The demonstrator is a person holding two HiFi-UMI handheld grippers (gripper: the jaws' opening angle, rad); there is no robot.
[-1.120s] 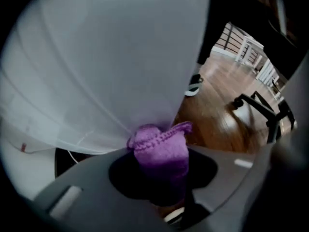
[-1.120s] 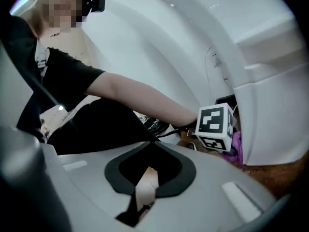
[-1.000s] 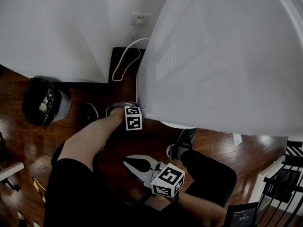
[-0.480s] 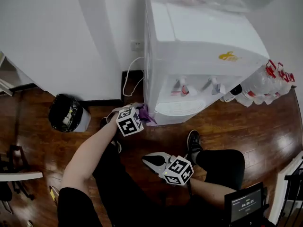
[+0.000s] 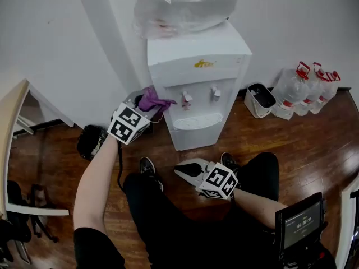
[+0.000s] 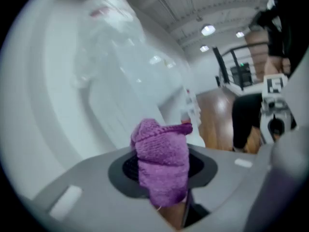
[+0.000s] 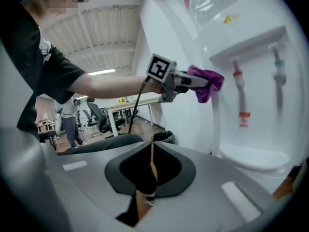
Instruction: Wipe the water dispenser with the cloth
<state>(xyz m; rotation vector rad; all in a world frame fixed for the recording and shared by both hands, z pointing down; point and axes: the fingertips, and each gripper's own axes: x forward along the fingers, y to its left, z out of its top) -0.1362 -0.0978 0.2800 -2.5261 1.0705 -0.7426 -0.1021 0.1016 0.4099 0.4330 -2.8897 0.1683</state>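
Observation:
The white water dispenser point(image 5: 199, 88) stands against the wall with a big bottle point(image 5: 185, 1) on top. My left gripper point(image 5: 149, 106) is shut on a bunched purple cloth point(image 5: 152, 100). It holds the cloth at the dispenser's upper left front corner, level with the taps. In the left gripper view the cloth point(image 6: 161, 166) fills the jaws, with the dispenser point(image 6: 111, 95) blurred behind. The right gripper view shows that cloth point(image 7: 207, 86) beside the red tap point(image 7: 237, 79). My right gripper point(image 5: 178, 169) hangs low over my knees, shut and empty point(image 7: 151, 166).
Several red-capped water jugs point(image 5: 305, 88) and a small white bin point(image 5: 259, 100) stand to the dispenser's right. A black waste bin point(image 5: 90, 142) sits at its left, by a desk edge point(image 5: 11, 128). My legs and shoes point(image 5: 148, 167) are on the wooden floor, with a screen point(image 5: 300, 226) bottom right.
My left gripper has risen with the cloth from the dispenser's foot to tap height. The right gripper has lifted a little. The head view has swung up, so the whole dispenser shows.

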